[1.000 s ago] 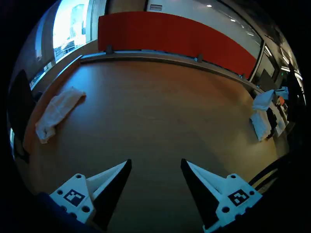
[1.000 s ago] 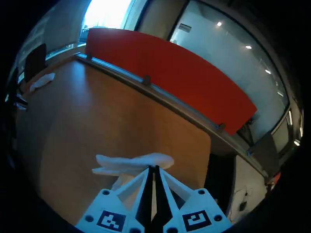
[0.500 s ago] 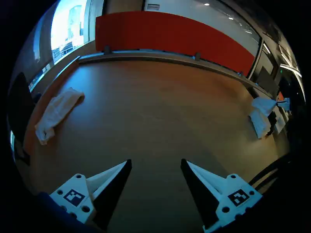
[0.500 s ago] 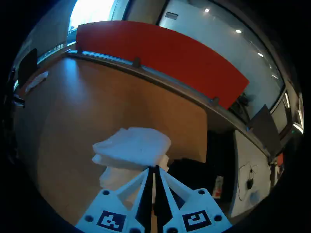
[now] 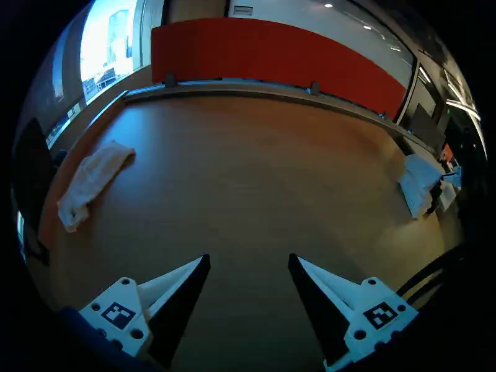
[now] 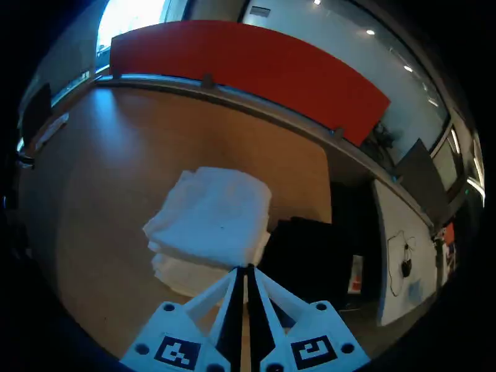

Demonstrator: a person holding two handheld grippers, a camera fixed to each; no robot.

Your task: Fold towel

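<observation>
Open tabletop (image 5: 248, 167) beside towel stack (image 6: 214, 217)

Both views are dim with a blue tint. Daylight from the window (image 5: 111, 49) is overexposed and puts a pale sheen on the surface (image 5: 248, 161). Straight lines bend strongly near the edges.

place: office | cues: long wooden desk (image 5: 248, 173), red divider panel (image 5: 273, 53), glass partition wall (image 6: 347, 56)
</observation>
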